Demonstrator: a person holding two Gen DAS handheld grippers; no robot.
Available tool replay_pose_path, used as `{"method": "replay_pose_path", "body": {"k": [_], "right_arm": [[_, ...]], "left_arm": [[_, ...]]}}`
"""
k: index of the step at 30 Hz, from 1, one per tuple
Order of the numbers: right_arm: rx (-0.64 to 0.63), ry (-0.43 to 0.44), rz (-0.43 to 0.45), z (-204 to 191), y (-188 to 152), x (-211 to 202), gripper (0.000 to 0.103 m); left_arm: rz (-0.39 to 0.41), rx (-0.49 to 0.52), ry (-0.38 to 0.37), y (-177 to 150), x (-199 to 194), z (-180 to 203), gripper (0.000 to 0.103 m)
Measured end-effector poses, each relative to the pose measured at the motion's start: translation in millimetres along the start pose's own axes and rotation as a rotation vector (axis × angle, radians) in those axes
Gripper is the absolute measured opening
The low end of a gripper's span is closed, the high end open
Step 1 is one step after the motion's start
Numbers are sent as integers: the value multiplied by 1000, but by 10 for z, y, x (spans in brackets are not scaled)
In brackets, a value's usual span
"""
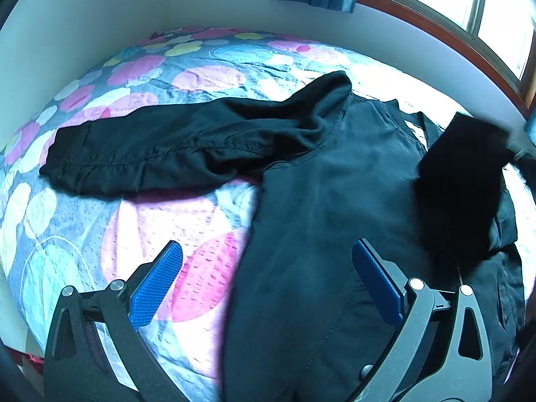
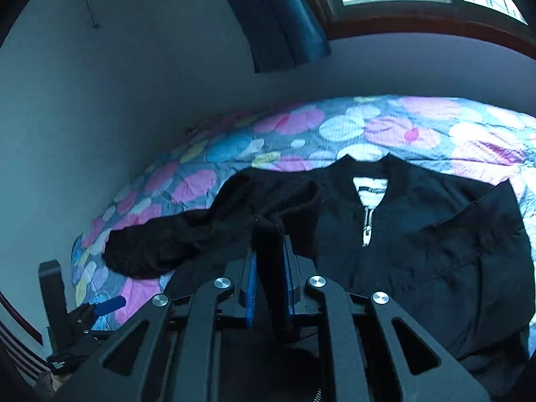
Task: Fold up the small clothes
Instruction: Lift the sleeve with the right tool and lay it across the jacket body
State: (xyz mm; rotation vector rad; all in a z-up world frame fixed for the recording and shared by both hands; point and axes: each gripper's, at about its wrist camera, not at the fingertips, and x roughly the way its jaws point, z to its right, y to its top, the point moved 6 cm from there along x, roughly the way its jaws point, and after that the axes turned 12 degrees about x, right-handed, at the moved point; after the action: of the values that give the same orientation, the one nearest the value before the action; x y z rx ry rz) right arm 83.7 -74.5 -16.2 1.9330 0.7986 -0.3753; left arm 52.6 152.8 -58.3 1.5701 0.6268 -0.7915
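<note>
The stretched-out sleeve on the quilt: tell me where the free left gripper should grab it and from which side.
Probably grip the sleeve at its cuff end, coming from above with the open left gripper. That end lies flat and free on the quilt, farthest from the jacket body, so it can swing over. The right gripper is shut on the other sleeve.

**What the views lose**

The jacket runs off the lower edge of the left wrist view, its hem unseen. The raised sleeve at the right is smeared by motion, and the right tool holding it is only a blur at the rim. In the right wrist view, the label print is too small to read.
</note>
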Motion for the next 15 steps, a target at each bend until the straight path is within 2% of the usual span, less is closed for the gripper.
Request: {"method": "replay_pose_path", "body": {"k": [6, 10, 13, 15], "right_arm": [[-47, 0, -82, -129, -331, 380, 14], [-65, 15, -167, -217, -538, 613, 17], [-38, 41, -252, -206, -687, 761, 23], [8, 79, -324, -178, -792, 863, 37]], "left_arm": [[-1, -11, -15, -10, 19, -10, 101], [-12, -19, -19, -27, 59, -6, 101], [-17, -25, -21, -32, 75, -12, 101], [-19, -27, -25, -38, 83, -9, 101]]}}
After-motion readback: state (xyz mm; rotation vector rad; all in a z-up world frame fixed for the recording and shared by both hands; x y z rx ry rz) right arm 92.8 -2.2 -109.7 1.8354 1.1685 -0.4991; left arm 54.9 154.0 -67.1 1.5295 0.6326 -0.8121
